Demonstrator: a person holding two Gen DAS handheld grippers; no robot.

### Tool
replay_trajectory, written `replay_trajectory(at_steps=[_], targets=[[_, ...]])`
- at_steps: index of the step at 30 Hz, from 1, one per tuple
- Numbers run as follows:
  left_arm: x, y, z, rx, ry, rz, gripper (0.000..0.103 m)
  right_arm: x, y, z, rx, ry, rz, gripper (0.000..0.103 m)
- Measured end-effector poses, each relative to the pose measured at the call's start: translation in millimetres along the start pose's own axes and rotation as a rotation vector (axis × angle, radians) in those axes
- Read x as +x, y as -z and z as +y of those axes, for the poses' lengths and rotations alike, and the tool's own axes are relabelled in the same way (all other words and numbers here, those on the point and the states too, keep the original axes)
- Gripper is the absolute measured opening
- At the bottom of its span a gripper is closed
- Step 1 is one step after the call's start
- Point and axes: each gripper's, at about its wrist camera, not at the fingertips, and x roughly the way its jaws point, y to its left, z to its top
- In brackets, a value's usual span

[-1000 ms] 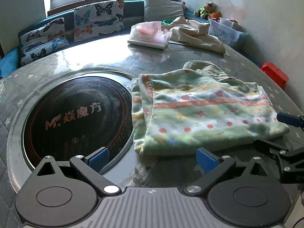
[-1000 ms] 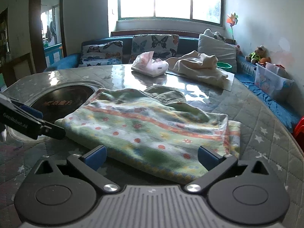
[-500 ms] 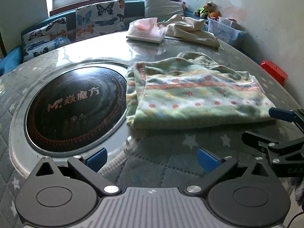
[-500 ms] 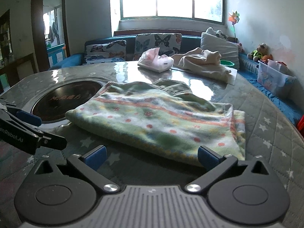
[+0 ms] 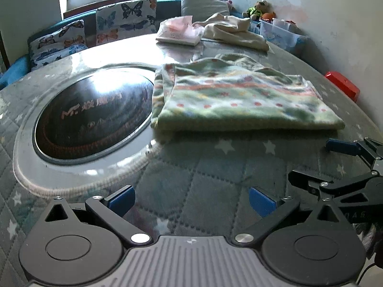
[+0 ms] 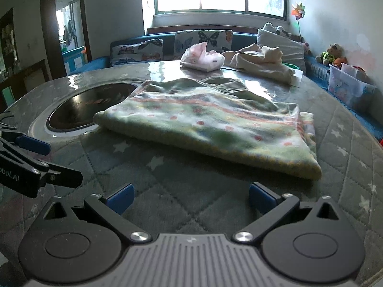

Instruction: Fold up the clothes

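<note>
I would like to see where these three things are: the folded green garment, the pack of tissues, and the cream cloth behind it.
folded green garment (image 6: 215, 124), right wrist view, middle of its top layer.
pack of tissues (image 6: 203, 58), right wrist view, its pink wrapper.
cream cloth (image 5: 237, 32), left wrist view, its crumpled middle.

left gripper (image 5: 191, 199) and right gripper (image 6: 190, 197), fingers apart, both empty

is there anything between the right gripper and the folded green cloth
No. In the right wrist view only bare quilted table cover lies between the open right gripper and the folded green cloth.
</note>
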Motion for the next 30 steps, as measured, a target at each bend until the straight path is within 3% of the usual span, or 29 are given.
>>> replay_trajectory(at_steps=[13,30], targets=[[0.8,10.6,-4.4,0.011,-0.048,0.012,0.103,-2.4,5.2,4.7,-0.010,0.018,0.003,0.103],[0.7,10.9,-4.3,-0.009,-0.053,0.002,0.103,-2.6,8.5,6.9,-0.023,0.029,-0.019,0.103]])
